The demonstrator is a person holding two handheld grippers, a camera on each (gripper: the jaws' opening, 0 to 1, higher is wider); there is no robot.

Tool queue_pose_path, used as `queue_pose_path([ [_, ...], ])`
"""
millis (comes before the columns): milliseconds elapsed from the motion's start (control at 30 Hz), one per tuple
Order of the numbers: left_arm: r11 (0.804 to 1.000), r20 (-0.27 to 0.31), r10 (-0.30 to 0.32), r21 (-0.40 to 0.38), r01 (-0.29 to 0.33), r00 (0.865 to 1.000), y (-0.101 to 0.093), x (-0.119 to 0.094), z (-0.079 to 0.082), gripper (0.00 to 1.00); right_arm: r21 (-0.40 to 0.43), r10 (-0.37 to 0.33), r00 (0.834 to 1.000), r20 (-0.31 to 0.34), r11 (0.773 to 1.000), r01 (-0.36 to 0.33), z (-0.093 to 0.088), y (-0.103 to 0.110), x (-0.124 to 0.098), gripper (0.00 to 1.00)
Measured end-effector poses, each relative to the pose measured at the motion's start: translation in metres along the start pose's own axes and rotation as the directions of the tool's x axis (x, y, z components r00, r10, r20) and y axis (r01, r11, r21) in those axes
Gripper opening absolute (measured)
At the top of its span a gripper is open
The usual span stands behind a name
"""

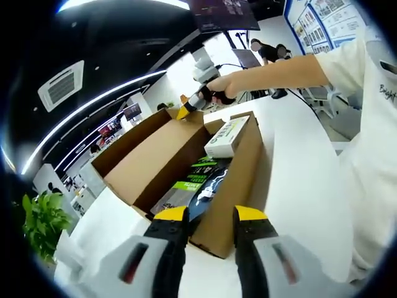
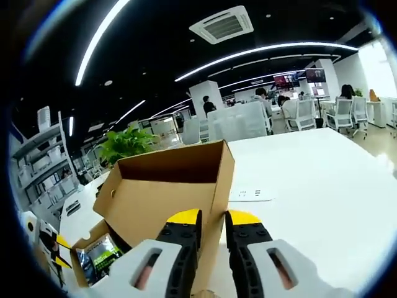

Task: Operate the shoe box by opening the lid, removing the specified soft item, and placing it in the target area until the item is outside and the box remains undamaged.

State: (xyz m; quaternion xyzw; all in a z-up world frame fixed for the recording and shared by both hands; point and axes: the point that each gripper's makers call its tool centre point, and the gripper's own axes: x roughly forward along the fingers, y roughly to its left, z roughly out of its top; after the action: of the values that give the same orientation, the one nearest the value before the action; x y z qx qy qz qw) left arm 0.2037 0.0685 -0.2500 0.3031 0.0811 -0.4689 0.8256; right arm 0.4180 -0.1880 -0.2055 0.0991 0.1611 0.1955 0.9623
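Right hand-held gripper (image 2: 205,218) grips the shoe box (image 1: 186,167) lid (image 2: 167,192) (raised).

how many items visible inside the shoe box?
2 inside the shoe box: a white carton leaning at the far end by the right gripper, and a dark green-printed packet on the bottom. More may be hidden.

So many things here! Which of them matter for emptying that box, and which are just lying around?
Part of the job:
brown cardboard shoe box with raised lid
dark packets with green print inside
left tool, right tool

Just lying about:
leafy green potted plant
white office chairs
flat white power strip
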Motion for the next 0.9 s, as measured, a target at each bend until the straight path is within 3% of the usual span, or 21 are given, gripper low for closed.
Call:
queue_pose_path([
  [300,1.000,0.000,0.020,-0.010,-0.020,1.000,0.006,-0.002,0.000,0.29,-0.030,0.028,0.999,0.015,0.999,-0.028,-0.001,0.007,-0.012,0.16],
  [567,0.999,0.003,0.003,-0.039,-0.002,1.000,0.005,0.000,-0.003,0.29,-0.117,0.069,0.998,-0.015,0.991,-0.070,-0.002,0.016,-0.024,0.21],
  [767,0.999,0.001,0.006,-0.031,-0.006,1.000,0.005,-0.001,-0.003,0.29,-0.121,0.083,0.996,-0.026,0.989,-0.086,-0.005,0.019,-0.030,0.22],
  [900,1.000,-0.005,0.012,-0.027,-0.012,1.000,0.007,-0.003,-0.004,0.29,-0.205,0.092,0.995,-0.041,0.974,-0.098,-0.005,0.030,-0.043,0.27],
])
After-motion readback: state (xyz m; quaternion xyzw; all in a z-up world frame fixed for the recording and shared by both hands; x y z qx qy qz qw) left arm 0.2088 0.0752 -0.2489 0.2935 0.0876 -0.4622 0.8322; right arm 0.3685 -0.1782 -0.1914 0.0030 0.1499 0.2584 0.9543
